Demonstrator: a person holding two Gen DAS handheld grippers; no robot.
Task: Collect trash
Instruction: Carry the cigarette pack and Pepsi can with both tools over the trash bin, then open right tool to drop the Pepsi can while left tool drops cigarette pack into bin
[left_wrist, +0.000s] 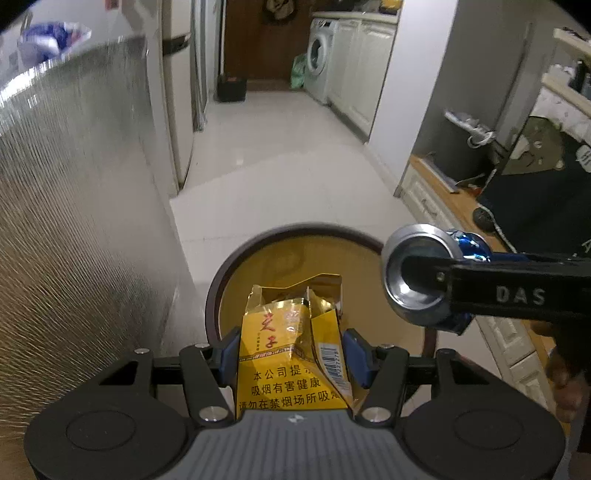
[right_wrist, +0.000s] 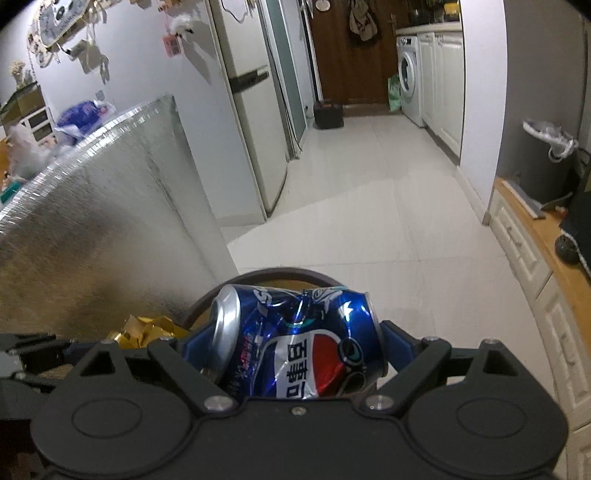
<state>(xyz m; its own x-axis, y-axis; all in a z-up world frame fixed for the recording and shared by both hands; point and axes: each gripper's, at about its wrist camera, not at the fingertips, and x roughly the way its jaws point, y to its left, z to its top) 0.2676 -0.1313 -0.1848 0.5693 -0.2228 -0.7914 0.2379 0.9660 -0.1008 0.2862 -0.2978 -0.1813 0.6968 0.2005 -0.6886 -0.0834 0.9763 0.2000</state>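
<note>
We hold two bits of trash over the bin (left_wrist: 214, 295), one per gripper.

Left gripper (left_wrist: 291, 354): jaws about half open, clamped on a crumpled yellow cigarette pack (left_wrist: 291, 350). Blue pads (left_wrist: 229, 354) press its left and right edges, so the pack sits square btwn the fingers, printed face up, torn foil top sticking out past the tips toward 12 o'clock. The pack hangs over the bin's yellow-lined inside; the dark round rim curves around it from 9 through 12 to 2 o'clock.

Right gripper (right_wrist: 291, 343): jaws near full width, closed on a dented blue Pepsi can (right_wrist: 306, 343). Can lies sideways across the gap, silver top end at 9 o'clock, other end at 3 o'clock, a blue pad (right_wrist: 397, 343) against each end. Can body fills the whole gap and bulges fwd of the tips. Bin rim (right_wrist: 280, 271) peeks out just beyond it at 12 o'clock.

In the left wrist view the right gripper comes in from 3 o'clock w/ the can (left_wrist: 417, 273), its silver end facing us, above the bin's right rim. In the right wrist view the pack's gold foil (right_wrist: 147, 328) shows at 9 o'clock, just beside the can.

A silver foil-covered panel (left_wrist: 81, 221) stands left of the bin, very near it. White tiled floor (left_wrist: 280, 177) runs on toward a washing machine (left_wrist: 319, 59) at 12 o'clock.
</note>
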